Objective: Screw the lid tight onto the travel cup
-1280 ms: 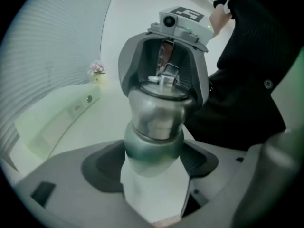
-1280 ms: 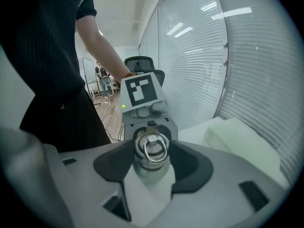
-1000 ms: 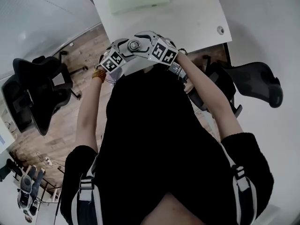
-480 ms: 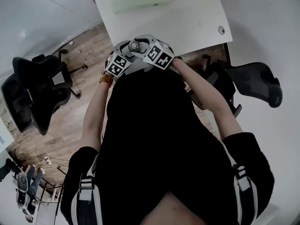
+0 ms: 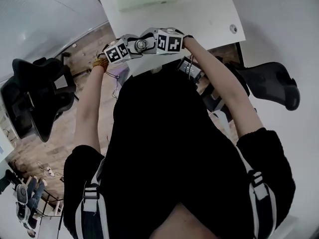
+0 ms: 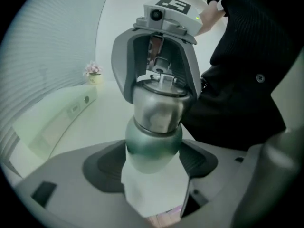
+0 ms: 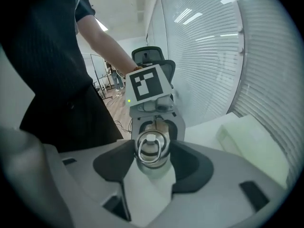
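**Lid-tightening stage, mid-task.** The travel cup point(image 6: 153, 146) is held clear of the white table point(image 5: 209, 24), above its near edge and in front of the person. The left gripper point(image 6: 152, 165) is clamped on the green cup body. The right gripper point(image 7: 152, 156) is clamped on the lid point(image 7: 151, 146) — both pairs of jaws have just been closing. The lid is seated on the cup mouth; its tightness cannot be read, so the final tightening turn is judged to remain. Counted: one cup, one lid, two grippers, one table — and two office chairs point(image 5: 35, 98) beside that table.
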